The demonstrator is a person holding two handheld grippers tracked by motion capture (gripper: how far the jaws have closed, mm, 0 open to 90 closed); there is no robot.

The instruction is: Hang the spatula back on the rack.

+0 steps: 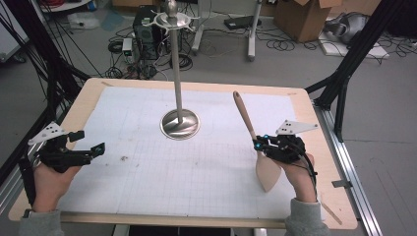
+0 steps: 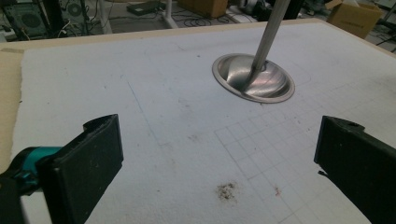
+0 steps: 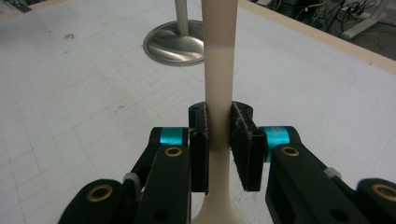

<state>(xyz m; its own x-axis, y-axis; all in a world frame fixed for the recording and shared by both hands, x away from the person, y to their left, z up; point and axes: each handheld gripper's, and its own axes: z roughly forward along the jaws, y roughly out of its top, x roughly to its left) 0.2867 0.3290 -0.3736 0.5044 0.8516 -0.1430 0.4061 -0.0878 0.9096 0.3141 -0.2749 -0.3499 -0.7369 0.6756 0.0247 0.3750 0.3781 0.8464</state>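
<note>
While I am watching along the right gripper [image 3: 218,140], its two black jaws are pressing on the neck of a pale spatula [image 3: 218,70], one pad on each side, just above where the blade begins to flare. From that close view I am seeing only the narrow shaft running up out of the clamp, pale below and tan wood above; the blade itself is hidden beneath the jaws. The high view is filling that in for me: the right gripper [image 1: 259,146] is holding the spatula [image 1: 266,169] tilted, its broad blade pointing down and toward me over the white mat [image 1: 206,162], and its wooden handle is leaning up and away toward the stand [image 1: 180,123]. Whether the blade tip is touching the mat I cannot tell.

Moving outward, the metal stand is sitting near the middle of the mat, its round base gleaming and its thin pole rising to a ring of hooks that the high view alone is showing me.

Over on the other side, the left gripper [image 2: 217,154] is standing with its jaws wide apart and nothing between them, looking across bare mat toward the stand base [image 2: 254,79]. From above, the left gripper [image 1: 91,145] is resting near the table's left edge, well apart from the spatula.
</note>
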